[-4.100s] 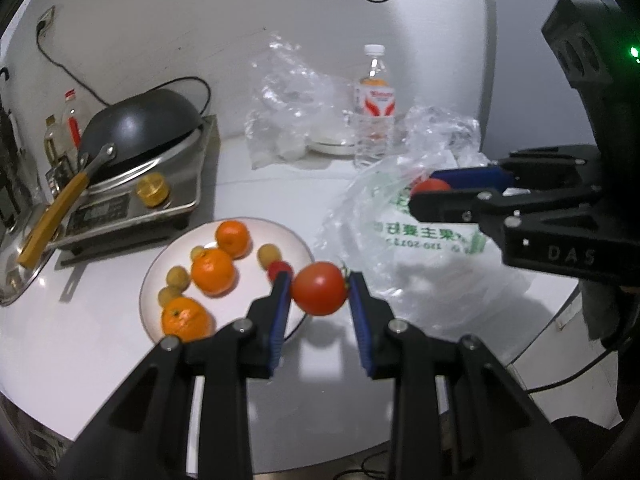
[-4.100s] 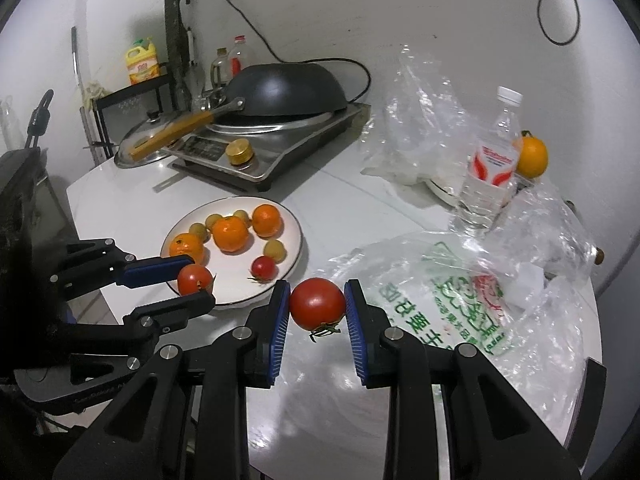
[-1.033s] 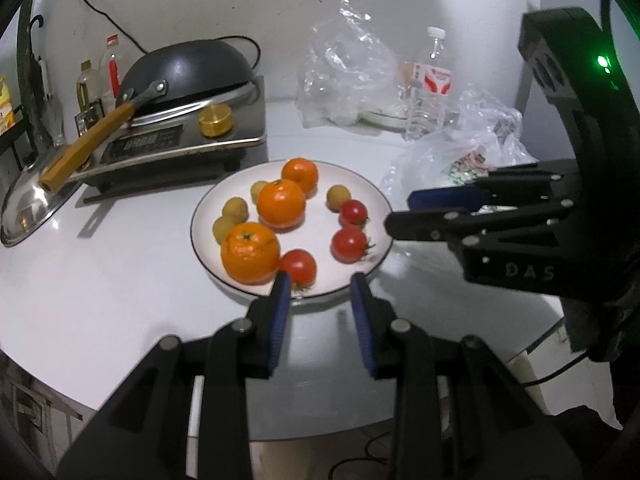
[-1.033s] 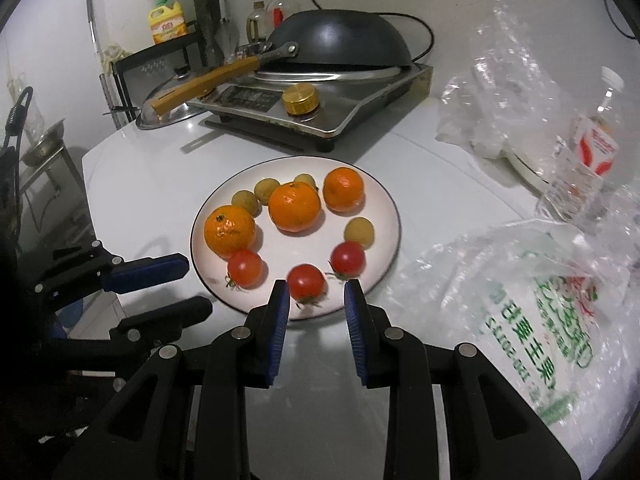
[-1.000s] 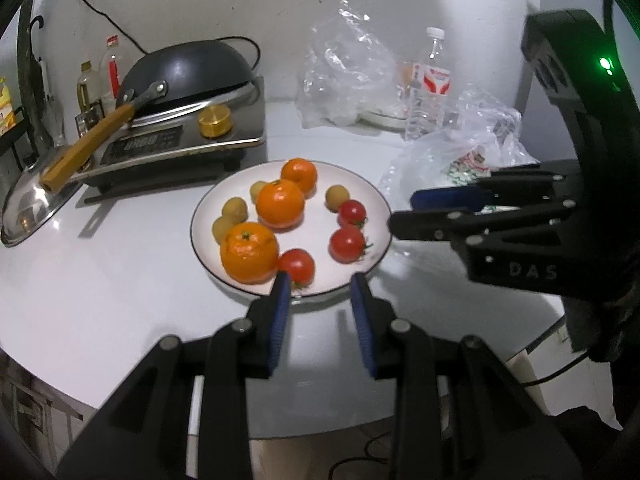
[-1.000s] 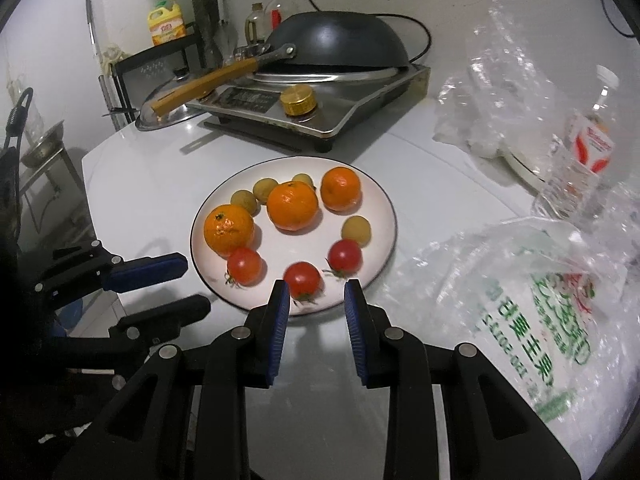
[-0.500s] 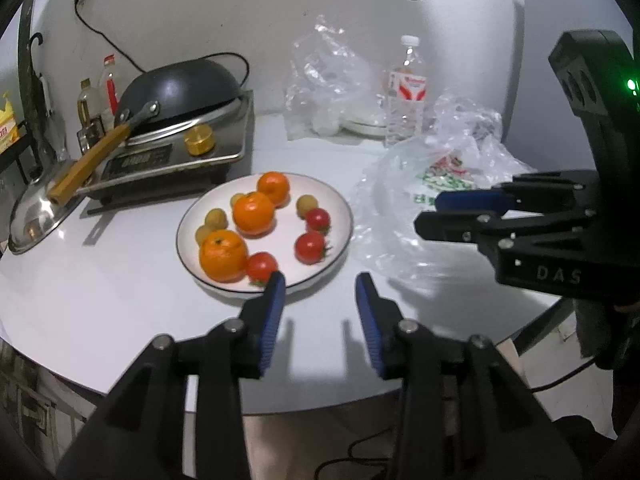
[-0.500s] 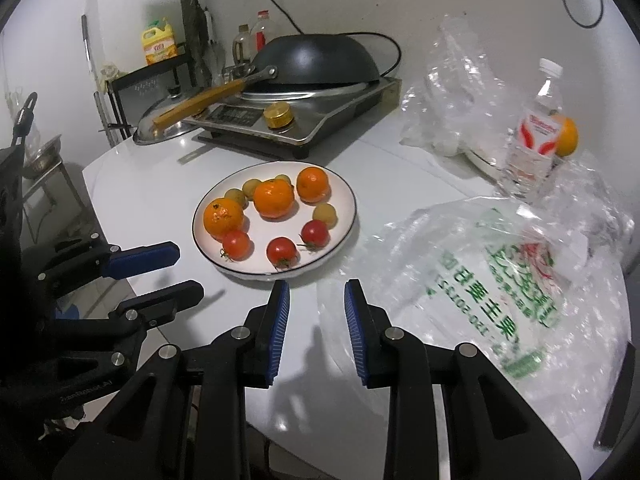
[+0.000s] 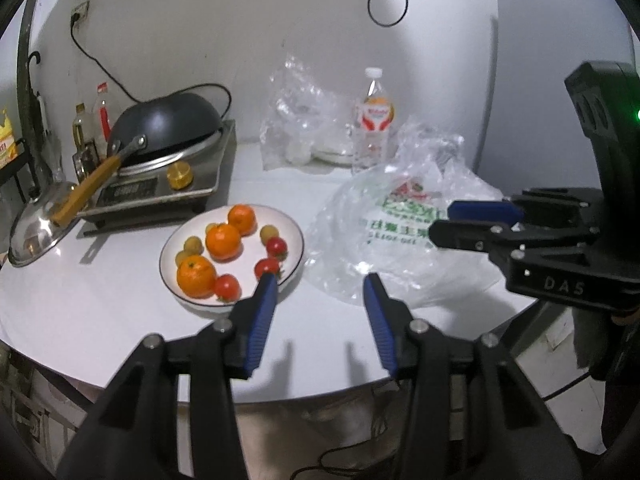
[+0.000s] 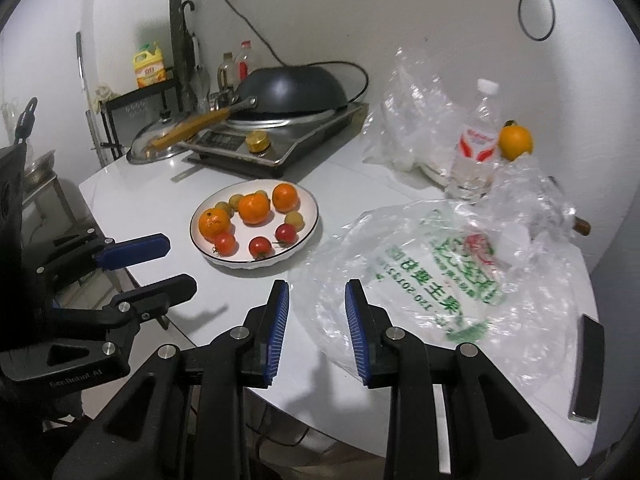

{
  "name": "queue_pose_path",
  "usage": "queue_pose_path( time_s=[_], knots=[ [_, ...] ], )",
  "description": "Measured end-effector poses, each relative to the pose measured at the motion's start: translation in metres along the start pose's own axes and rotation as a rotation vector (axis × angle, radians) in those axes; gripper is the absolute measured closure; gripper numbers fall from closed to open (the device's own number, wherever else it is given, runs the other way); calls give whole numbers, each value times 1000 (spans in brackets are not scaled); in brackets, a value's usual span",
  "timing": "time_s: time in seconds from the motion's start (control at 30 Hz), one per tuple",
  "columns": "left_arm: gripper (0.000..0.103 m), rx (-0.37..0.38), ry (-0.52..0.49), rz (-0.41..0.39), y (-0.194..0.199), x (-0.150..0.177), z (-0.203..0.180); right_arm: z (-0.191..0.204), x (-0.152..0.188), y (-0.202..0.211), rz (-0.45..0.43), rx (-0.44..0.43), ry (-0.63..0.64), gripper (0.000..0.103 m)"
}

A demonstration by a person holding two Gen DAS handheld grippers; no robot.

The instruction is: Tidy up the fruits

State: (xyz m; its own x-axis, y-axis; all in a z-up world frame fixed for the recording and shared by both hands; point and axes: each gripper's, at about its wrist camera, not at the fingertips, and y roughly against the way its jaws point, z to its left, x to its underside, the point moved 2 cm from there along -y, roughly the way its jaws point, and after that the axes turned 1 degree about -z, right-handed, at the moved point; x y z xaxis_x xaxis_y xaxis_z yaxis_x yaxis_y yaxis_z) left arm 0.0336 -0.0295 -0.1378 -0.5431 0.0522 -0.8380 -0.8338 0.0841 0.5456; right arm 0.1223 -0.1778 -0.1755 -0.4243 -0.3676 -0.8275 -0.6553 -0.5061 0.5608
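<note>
Plate (image 10: 310, 234) at centre of white table (image 10: 160, 204), carrying three oranges, three tomatoes and several small yellow-green fruits. Largest orange (image 10: 215, 218) at 9 o'clock on plate, second orange (image 10: 254, 208) toward centre, third orange (image 10: 285, 197) at 12 o'clock. Tomatoes along near rim: one (image 10: 225, 243) at 7 o'clock, one (image 10: 260, 246) at 6 o'clock, one (image 10: 286, 233) at 4 o'clock. Left gripper (image 9: 318, 312) held above near table edge, at 6 o'clock from plate, jaws spread wide, nothing between them; left blue pad (image 9: 262, 312) overlapping plate rim in left wrist view. Right gripper (image 10: 316, 330) likewise parted and empty, poised over near edge of printed plastic bag (image 10: 440, 264) at 3 o'clock from plate. Further orange (image 10: 515, 142) at 1 o'clock, behind water bottle (image 10: 476, 148), well apart from plate. Crumpled clear bag (image 10: 408, 120) just beside bottle, toward 12 o'clock. Induction cooker (image 10: 280, 140) with black wok (image 10: 292, 92) at 11 o'clock from plate; wooden wok handle (image 10: 192, 128) extending over steel lid (image 10: 148, 148). Dark phone (image 10: 586, 368) flat at 4 o'clock near table edge.
</note>
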Motion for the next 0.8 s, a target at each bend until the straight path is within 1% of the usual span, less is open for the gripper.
queue_pose_path(
  time_s=[0.13, 0.23, 0.33, 0.4, 0.43, 0.47, 0.6, 0.67, 0.8],
  knots=[
    [57, 2, -13, -26, 13, -6, -9, -2, 0, 18, -27, 27, 3, 71],
    [57, 1, -18, -48, 22, -11, -14, -2, 0, 32, -50, 45, 10, 63],
    [55, 5, -24, -76, 32, -16, -18, -5, -2, 47, -79, 64, 9, 63],
    [45, 9, -30, -103, 39, -20, -21, -6, -4, 58, -101, 77, 8, 62],
    [32, 12, -31, -118, 43, -22, -22, -7, -5, 63, -109, 82, 8, 62],
    [29, 15, -32, -131, 46, -24, -23, -8, -6, 68, -121, 89, 7, 62],
    [29, 20, -47, -167, 58, -36, -29, -13, -9, 88, -163, 112, -3, 60],
    [29, 17, -49, -176, 62, -40, -30, -15, -11, 96, -183, 123, -7, 55],
    [29, -5, -31, -187, 71, -49, -31, -17, -16, 113, -221, 142, -10, 54]
  ],
)
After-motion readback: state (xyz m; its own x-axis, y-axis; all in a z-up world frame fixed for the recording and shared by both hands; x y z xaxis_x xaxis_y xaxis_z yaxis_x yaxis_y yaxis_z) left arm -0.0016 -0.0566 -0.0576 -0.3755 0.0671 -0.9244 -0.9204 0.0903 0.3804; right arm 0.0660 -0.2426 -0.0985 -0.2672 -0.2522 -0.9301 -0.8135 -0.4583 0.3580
